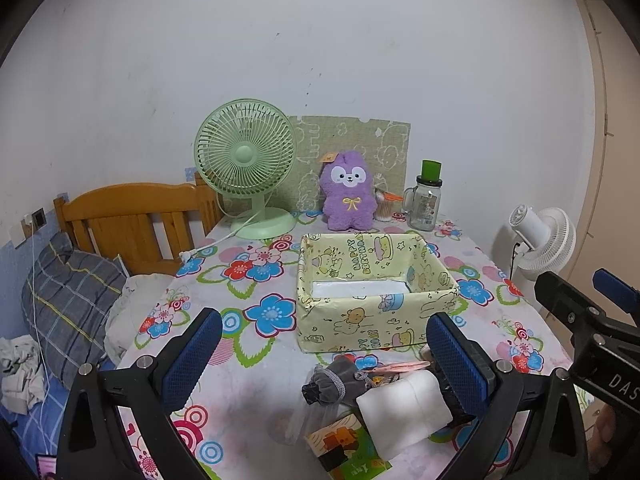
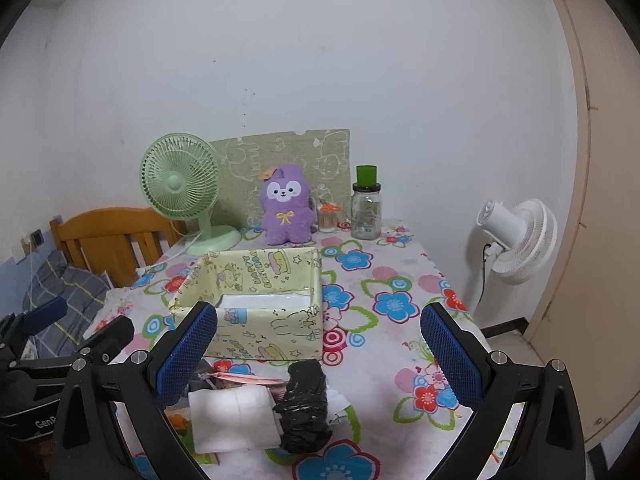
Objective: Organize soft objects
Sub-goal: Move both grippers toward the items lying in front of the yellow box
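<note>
Both the left gripper (image 1: pixel 324 356) and the right gripper (image 2: pixel 318 346) are wide and empty above the foam (image 2: pixel 232 416), black roll (image 2: pixel 304 408) and grey glove (image 1: pixel 328 384) before the box (image 1: pixel 372 292); all look light and squashy, so I would grip each across its middle.

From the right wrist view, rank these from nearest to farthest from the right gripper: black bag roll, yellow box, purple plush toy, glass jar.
1. Black bag roll, low between the open fingers of the right gripper.
2. Yellow box, just beyond it, mid-table, slightly left.
3. Purple plush toy and glass jar, both at the table's far edge by the wall; too close to rank.
</note>
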The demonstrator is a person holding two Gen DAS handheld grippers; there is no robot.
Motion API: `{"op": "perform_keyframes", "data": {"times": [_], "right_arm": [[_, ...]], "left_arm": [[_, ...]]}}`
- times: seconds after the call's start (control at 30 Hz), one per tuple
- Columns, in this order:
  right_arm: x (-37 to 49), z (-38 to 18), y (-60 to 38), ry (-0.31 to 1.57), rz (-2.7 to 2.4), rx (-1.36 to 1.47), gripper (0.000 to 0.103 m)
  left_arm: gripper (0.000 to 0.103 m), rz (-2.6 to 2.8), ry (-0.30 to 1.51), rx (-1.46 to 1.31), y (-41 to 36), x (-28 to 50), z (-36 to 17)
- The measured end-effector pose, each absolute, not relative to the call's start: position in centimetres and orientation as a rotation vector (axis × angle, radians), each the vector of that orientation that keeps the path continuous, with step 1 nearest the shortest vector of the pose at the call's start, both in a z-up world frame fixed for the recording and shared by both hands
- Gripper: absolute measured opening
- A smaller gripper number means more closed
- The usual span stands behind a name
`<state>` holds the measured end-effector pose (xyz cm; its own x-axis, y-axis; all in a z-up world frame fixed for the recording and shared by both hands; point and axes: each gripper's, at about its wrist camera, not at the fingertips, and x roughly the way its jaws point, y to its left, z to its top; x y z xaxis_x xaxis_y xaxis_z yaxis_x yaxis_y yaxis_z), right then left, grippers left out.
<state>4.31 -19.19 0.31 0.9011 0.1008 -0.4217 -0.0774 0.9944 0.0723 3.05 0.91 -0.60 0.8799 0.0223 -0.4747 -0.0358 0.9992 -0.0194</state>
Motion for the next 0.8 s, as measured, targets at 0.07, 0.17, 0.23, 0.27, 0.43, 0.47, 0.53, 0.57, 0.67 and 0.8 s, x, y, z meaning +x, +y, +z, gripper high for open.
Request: {"op": "perform_keyframes", "data": {"times": [0.07,0.17,0.23,0.27,0.43,0.47,0.53,0.57,0.67,0.8], "right_arm": [[4.4,0.2,-19.3,0.440,0.092,0.055,0.103],[4.3,0.1,-19.2,0.438,0.090,0.052,0.103],[4.3,0.1,-19.2,0.440,0.092,0.052,0.103],[4.3,0.0,-19.2,0.441,0.094,0.051,0.103],[4.5,-0.2,-19.0,0.445,0.097,0.043,0.103],[4.5,-0.3,-19.0,0.447,0.098,0.044,0.103],[4.6,-0.4,-19.0,0.450,0.102,0.045,0.103],[4.7,-0.5,-18.9,0.451,0.103,0.045,0.103],[5.0,-0.8,-18.7,0.459,0.102,0.039,0.103],[5.5,-1.4,-18.4,0.480,0.107,0.029,0.103]], "left_arm": [[0.103,0.030,0.494,-0.028,1.0,3.0,-0.7],[0.103,0.028,0.505,-0.031,0.9,3.2,-1.1],[0.103,0.019,0.512,-0.030,0.8,3.2,-1.4],[0.103,0.018,0.514,-0.026,0.6,3.2,-1.4],[0.103,0.011,0.520,-0.022,0.4,3.4,-1.6],[0.103,0.011,0.522,-0.023,0.4,3.4,-1.7],[0.103,0.012,0.525,-0.026,0.5,3.5,-1.8],[0.103,0.013,0.525,-0.030,0.5,3.6,-1.9],[0.103,0.019,0.539,-0.058,0.8,4.0,-2.5],[0.103,0.004,0.567,-0.067,0.9,4.5,-3.3]]}}
